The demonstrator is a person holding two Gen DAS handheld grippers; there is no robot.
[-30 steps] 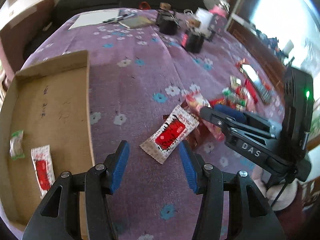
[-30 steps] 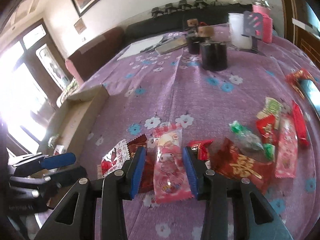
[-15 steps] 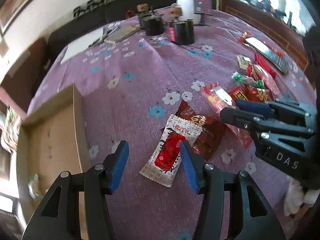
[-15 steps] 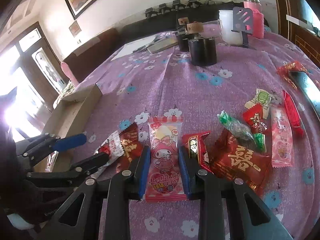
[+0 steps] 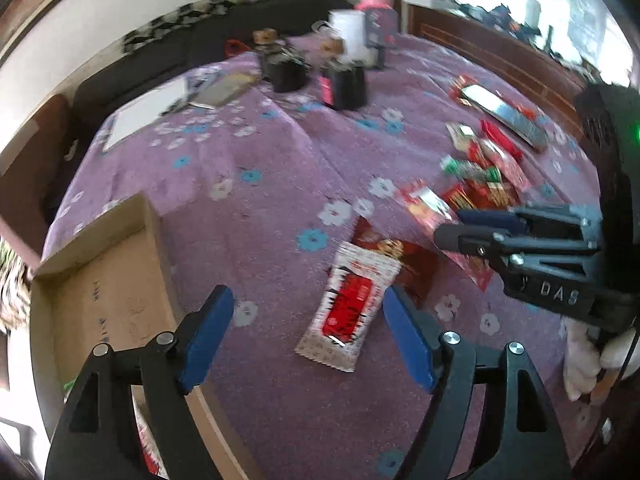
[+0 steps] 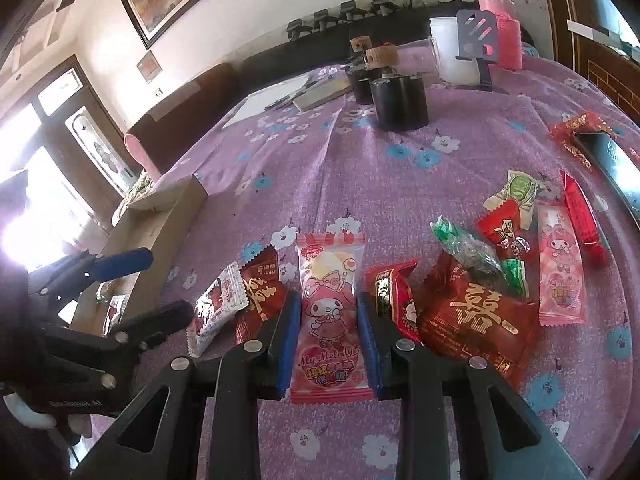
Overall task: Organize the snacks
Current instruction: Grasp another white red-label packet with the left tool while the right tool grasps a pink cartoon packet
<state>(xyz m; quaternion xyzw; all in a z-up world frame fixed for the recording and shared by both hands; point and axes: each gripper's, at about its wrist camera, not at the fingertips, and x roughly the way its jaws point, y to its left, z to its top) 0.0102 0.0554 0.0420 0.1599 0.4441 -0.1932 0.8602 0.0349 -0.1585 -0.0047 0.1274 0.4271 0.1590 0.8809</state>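
Observation:
Snack packets lie on a purple flowered tablecloth (image 5: 260,208). My left gripper (image 5: 308,336) is open, its fingers either side of a white-and-red packet (image 5: 348,308) that lies partly on a dark red packet (image 5: 416,268). My right gripper (image 6: 328,332) has its blue pads against both sides of a pink My Melody packet (image 6: 330,304) lying flat on the cloth. The right gripper also shows in the left wrist view (image 5: 480,228). An open cardboard box (image 5: 108,288) stands at the left with packets inside.
Several more packets lie to the right: a large red packet (image 6: 476,316), a green candy (image 6: 464,248), a second pink packet (image 6: 560,268). Black jars (image 6: 400,96), a white cup (image 6: 454,50), a pink bottle (image 6: 500,20) and papers (image 6: 272,96) stand at the back.
My right gripper's fingers have narrowed onto the pink packet. My left gripper has swung right and forward, bringing the white-and-red packet between its open fingers, and the box has slid left in view.

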